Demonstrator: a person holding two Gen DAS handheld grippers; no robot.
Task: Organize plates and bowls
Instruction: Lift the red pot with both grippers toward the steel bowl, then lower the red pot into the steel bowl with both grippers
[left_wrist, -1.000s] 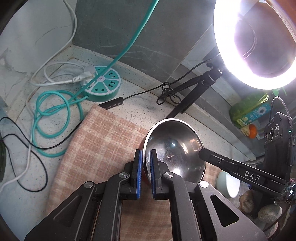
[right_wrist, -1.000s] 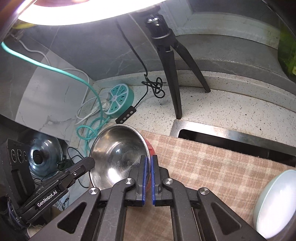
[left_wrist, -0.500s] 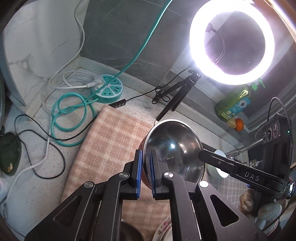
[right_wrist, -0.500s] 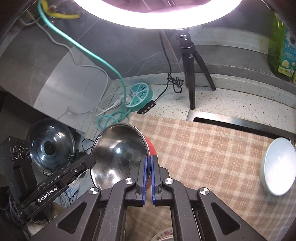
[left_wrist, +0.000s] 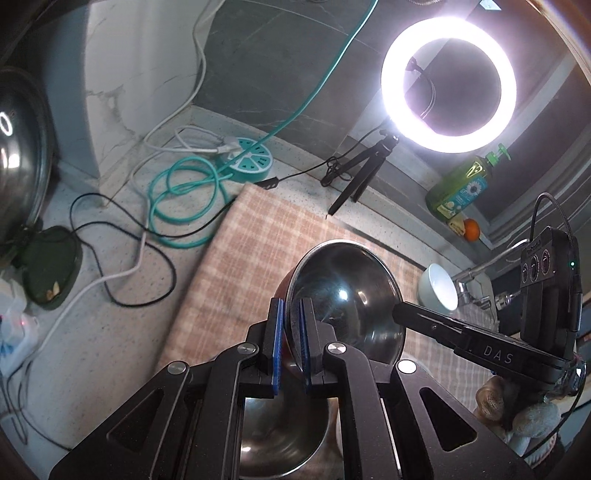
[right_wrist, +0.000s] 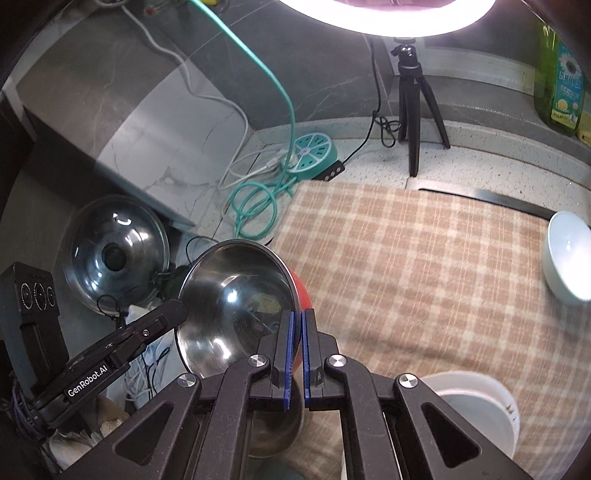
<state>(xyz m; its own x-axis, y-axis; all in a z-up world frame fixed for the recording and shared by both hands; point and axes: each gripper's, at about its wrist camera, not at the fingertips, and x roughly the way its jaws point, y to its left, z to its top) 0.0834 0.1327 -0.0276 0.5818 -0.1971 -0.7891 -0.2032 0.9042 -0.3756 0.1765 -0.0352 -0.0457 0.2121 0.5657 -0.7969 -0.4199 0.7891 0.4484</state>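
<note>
A steel bowl (left_wrist: 343, 295) with a red outside hangs tilted above the checked cloth (left_wrist: 258, 240), held from both sides. My left gripper (left_wrist: 291, 306) is shut on its left rim. In the right wrist view my right gripper (right_wrist: 297, 317) is shut on the right rim of the same bowl (right_wrist: 236, 299). Each gripper shows in the other's view, the right gripper (left_wrist: 400, 314) and the left gripper (right_wrist: 173, 312), at the opposite rim. A second steel bowl (left_wrist: 280, 435) sits right below the grippers. A white bowl (right_wrist: 569, 254) lies on the cloth's far right, and a white plate (right_wrist: 476, 406) lies near the front.
A lit ring light (left_wrist: 448, 85) on a small tripod (right_wrist: 415, 103) stands at the back. A teal power strip (left_wrist: 249, 162) with coiled cables lies at the back left. A glass pot lid (right_wrist: 114, 251) leans at the left. A green soap bottle (left_wrist: 461, 192) and a tap (left_wrist: 476, 273) are at the right.
Both grippers have drawn back from the wall and risen with the steel bowl still held. More cloth shows, and the second steel bowl and white plate have come into view beneath.
</note>
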